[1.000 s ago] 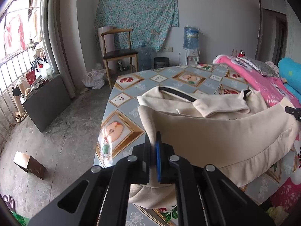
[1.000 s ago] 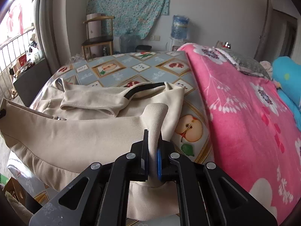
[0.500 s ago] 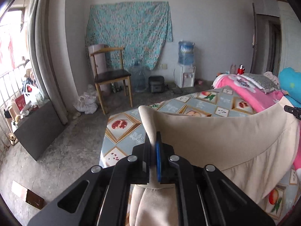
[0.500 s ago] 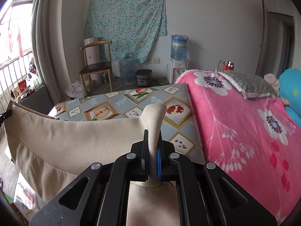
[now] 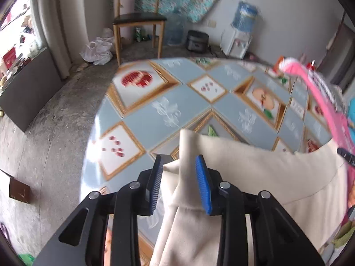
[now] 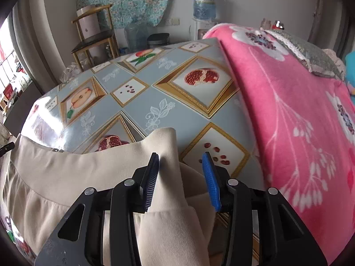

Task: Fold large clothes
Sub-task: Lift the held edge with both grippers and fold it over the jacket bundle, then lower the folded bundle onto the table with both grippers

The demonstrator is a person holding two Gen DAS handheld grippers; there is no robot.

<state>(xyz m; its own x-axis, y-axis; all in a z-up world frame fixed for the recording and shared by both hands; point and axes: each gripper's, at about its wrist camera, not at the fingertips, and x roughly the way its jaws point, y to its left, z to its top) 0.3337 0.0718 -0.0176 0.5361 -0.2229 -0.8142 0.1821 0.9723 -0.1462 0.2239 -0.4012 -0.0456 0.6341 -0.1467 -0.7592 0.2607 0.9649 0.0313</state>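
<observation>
A large beige garment (image 5: 255, 173) lies folded over on the fruit-patterned table (image 5: 177, 102), its front edge stretched between both grippers. My left gripper (image 5: 178, 158) has its jaws opening; a ridge of the fabric still stands between the blue pads, leaning on the right one with a gap on the left. In the right wrist view the garment (image 6: 77, 168) runs off to the left. My right gripper (image 6: 180, 155) is opening too, a fabric corner resting by its left pad, clear of the right one. Both point down at the table (image 6: 155, 102).
A pink flowered blanket (image 6: 288, 110) covers the table's right part, with a grey cushion (image 6: 310, 51) on it. Beyond the far edge stand a wooden chair (image 5: 137, 20), a water dispenser (image 5: 241, 28) and a dark bin (image 5: 197, 42). A brown box (image 5: 18, 191) sits on the concrete floor.
Both grippers carried the garment's edge forward over the collar and lowered it toward the table. Their jaws, shut on the fabric before, now stand apart.
</observation>
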